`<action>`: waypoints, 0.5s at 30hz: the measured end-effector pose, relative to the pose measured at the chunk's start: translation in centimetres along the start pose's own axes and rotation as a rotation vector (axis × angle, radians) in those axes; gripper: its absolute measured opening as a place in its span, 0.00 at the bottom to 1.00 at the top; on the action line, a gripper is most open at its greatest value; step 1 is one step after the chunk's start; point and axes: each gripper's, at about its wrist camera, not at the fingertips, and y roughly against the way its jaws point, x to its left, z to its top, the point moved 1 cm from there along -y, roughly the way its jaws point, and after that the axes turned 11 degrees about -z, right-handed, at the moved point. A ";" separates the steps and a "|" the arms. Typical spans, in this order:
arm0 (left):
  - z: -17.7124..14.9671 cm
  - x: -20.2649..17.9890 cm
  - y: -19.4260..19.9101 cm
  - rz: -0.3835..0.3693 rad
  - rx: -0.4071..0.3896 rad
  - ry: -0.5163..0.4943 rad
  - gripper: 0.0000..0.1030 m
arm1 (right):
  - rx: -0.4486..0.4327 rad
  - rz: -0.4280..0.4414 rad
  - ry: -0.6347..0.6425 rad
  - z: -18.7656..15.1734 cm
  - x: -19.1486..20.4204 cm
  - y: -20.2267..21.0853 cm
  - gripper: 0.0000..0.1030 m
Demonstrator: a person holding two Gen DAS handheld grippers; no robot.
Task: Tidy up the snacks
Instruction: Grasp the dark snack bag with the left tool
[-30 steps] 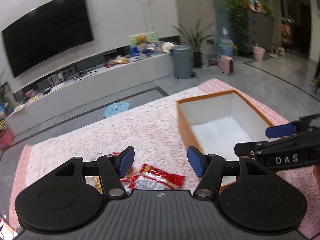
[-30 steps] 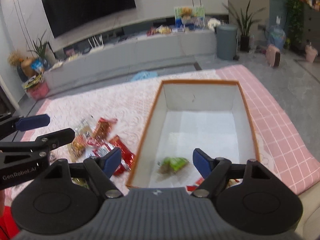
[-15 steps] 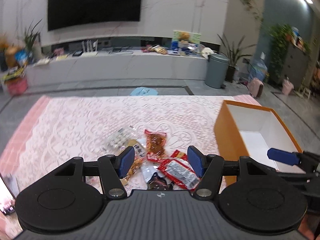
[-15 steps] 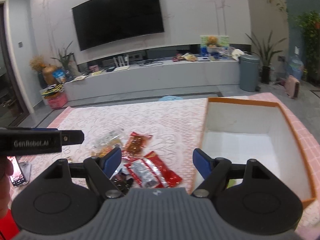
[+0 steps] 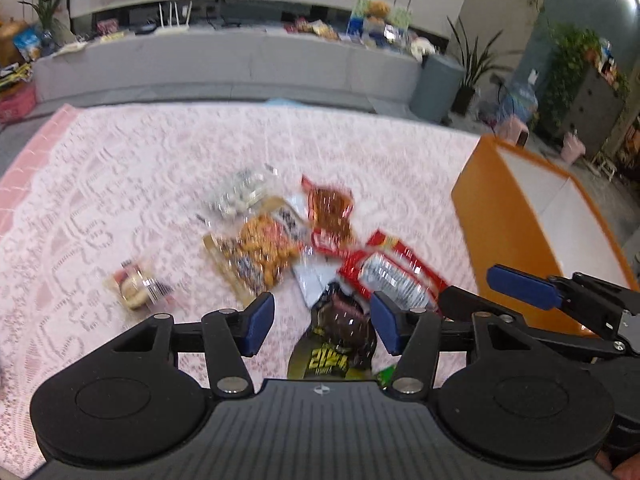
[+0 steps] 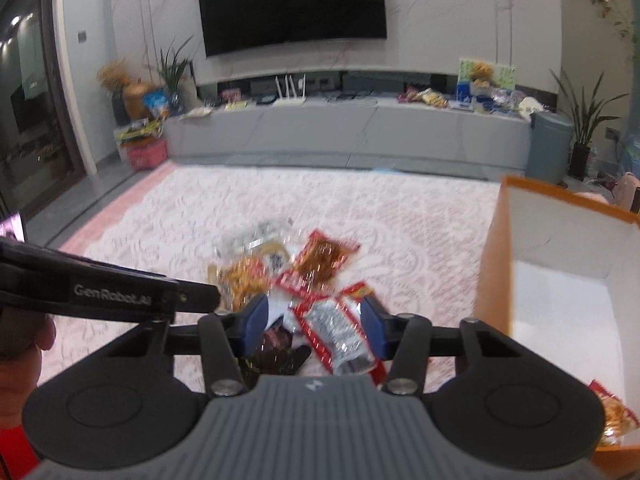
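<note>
A pile of snack packets lies on the pink lace cloth (image 5: 120,184): a red-and-silver packet (image 5: 390,274) (image 6: 338,326), a dark packet (image 5: 340,340) (image 6: 276,350), a red-brown packet (image 5: 330,208) (image 6: 324,256), an orange one (image 5: 262,256) and a small one (image 5: 136,286) apart at the left. An orange box (image 5: 508,236) (image 6: 560,280) stands to the right with a snack (image 6: 612,412) inside. My left gripper (image 5: 322,326) is open above the dark packet. My right gripper (image 6: 314,326) is open above the red-and-silver packet and also shows in the left wrist view (image 5: 520,290).
A grey TV bench (image 6: 360,132) with clutter and a TV (image 6: 292,4) are beyond the cloth. A grey bin (image 6: 548,148) and plants stand at the right. The left gripper's arm (image 6: 108,292) crosses the right wrist view.
Both grippers swung left from the box and dropped closer to the snack pile. Both stayed open and empty.
</note>
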 end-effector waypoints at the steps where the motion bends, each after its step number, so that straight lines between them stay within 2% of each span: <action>1: -0.1 0.1 -0.4 -0.001 0.013 0.000 0.61 | 0.010 -0.002 0.003 -0.3 0.2 -0.5 0.42; 9: -1.0 0.8 -3.0 -0.036 0.068 -0.015 0.57 | 0.084 -0.038 0.036 -2.5 0.5 -3.8 0.38; 13: -1.1 0.7 -4.6 -0.124 0.108 -0.035 0.61 | 0.125 -0.056 0.047 -3.3 0.3 -5.1 0.38; 15: -1.3 0.3 -5.1 -0.125 0.112 -0.069 0.62 | 0.141 -0.080 0.059 -3.6 0.3 -5.7 0.38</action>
